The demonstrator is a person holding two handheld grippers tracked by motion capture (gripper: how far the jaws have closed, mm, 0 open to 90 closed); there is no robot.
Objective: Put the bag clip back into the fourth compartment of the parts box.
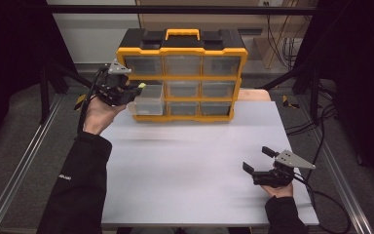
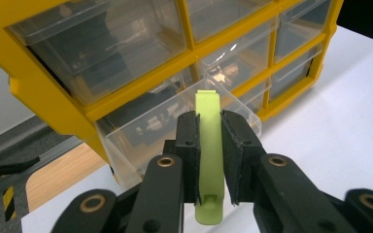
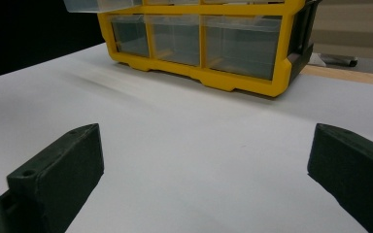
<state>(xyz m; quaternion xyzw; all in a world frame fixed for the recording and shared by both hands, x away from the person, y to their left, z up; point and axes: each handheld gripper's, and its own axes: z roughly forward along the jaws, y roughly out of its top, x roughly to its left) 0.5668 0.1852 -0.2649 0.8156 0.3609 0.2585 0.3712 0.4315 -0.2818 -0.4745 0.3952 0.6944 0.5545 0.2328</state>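
A pale grey worktop (image 1: 195,165) carries 1 thing: a yellow and black drawer cabinet (image 1: 182,73) standing at its 12 o'clock edge, with 9 clear drawers in 3 rows. Its middle-left drawer (image 1: 147,103) is pulled out over the worktop. A strip of wooden board (image 1: 253,94) shows behind the cabinet's right end.

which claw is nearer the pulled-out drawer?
Left. The left claw, shut on a green clip, is right over the open drawer. The right claw is open, far off at the table's near right corner.
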